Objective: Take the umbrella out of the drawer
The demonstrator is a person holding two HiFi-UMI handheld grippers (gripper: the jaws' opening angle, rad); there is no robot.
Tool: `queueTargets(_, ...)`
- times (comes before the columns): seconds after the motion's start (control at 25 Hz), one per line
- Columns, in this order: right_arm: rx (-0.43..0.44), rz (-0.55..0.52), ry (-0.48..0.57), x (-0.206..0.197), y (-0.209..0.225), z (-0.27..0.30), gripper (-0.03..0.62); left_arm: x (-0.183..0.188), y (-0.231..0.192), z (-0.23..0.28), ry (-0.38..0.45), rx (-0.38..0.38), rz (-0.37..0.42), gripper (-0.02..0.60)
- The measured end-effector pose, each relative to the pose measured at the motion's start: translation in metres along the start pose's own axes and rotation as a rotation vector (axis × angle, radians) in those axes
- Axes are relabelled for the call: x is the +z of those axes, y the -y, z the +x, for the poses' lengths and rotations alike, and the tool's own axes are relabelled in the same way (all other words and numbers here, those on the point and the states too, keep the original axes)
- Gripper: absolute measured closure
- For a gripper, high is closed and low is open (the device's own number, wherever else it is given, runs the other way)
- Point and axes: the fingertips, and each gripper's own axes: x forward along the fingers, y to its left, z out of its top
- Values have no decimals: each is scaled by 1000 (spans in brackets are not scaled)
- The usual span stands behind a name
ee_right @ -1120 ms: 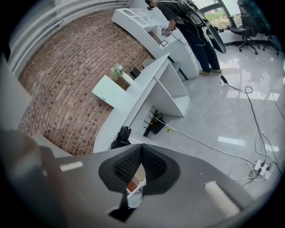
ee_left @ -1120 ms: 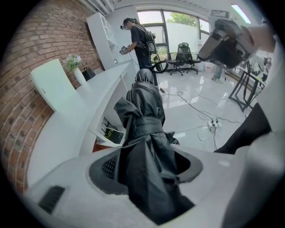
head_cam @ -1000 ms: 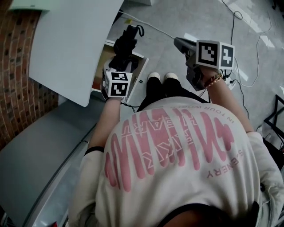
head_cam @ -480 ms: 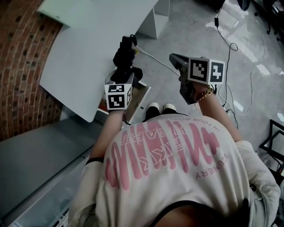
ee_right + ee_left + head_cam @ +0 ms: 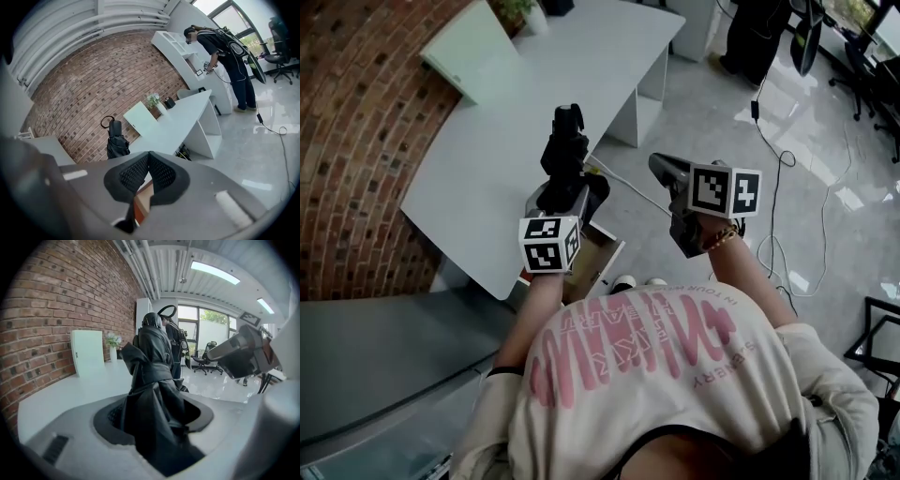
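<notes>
The black folded umbrella (image 5: 565,155) stands upright in my left gripper (image 5: 569,195), which is shut on its lower folds. It is held above the near edge of the white desk (image 5: 487,159), with its strap loop on top. In the left gripper view the umbrella (image 5: 157,394) fills the space between the jaws of the left gripper (image 5: 154,430). Below it the open wooden drawer (image 5: 598,255) shows under the desk edge. My right gripper (image 5: 662,171) hovers to the right, shut and empty. Its pads (image 5: 159,171) meet, and past the right gripper (image 5: 149,165) I see the umbrella (image 5: 116,140).
A brick wall (image 5: 366,112) runs along the left. On the desk's far end stand a pale green board (image 5: 473,56) and a small plant (image 5: 153,100). Cables (image 5: 778,169) lie on the grey floor, and a person (image 5: 225,51) stands by a shelf unit at the back.
Both grippers have risen. The umbrella has come up with the left gripper from just over the drawer to above the desk edge. My view now takes in more of the room.
</notes>
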Motion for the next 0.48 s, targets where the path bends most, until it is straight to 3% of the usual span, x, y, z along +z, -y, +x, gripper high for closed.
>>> queueTargets(0.16,55,-21,63,27,-23,-3,580,28,-4,-11,82,-12,-45,328)
queueTargets(0.48,132,-77,126,57,-70,2,580,80,-13,-45,235,-41,-55,327)
